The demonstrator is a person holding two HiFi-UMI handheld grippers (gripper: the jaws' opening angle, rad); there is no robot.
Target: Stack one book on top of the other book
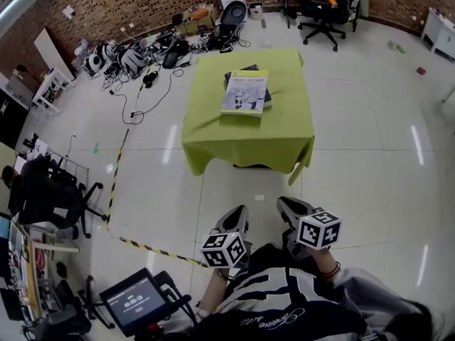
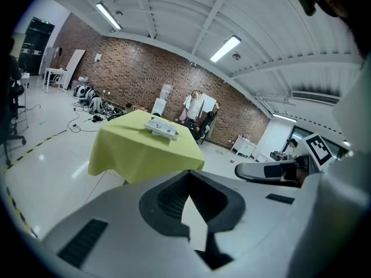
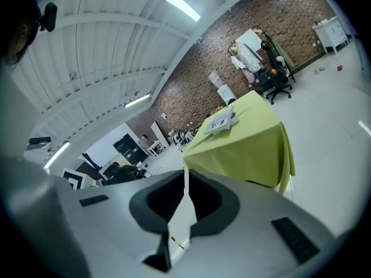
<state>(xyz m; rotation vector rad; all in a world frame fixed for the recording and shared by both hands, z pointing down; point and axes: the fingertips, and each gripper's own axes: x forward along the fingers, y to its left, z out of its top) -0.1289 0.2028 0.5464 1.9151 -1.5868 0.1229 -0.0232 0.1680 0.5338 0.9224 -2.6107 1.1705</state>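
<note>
Two grippers lie nearest the camera, close to the person's body and well apart from the tabletop. The left gripper [image 1: 238, 213] has its jaws together at the tips with nothing between them. The right gripper [image 1: 286, 203] likewise has its jaws together and carries nothing. Both point toward the table ahead.

Beyond them stretches a band of glossy white floor [image 1: 355, 162], crossed at the left by a strip of black-and-yellow tape [image 1: 114, 183].

Farther on stands the table under a yellow-green cloth [image 1: 284, 130] that hangs down over its sides. On the tabletop, toward its far half, the upper book [image 1: 245, 93], with a pale cover, rests flat on the lower book [image 1: 242, 69], a darker volume whose far edge shows past it. The two are in contact and roughly aligned, the upper one turned slightly.

Task status, as judged from this arrangement: the stack is made and no step appears to remain, since neither gripper holds or touches a book.

At the back of the room, cables and equipment [image 1: 135, 55] are scattered on the floor at the left, an office chair [image 1: 321, 9] stands at the right, and a brick wall [image 1: 128, 2] closes the view.
</note>
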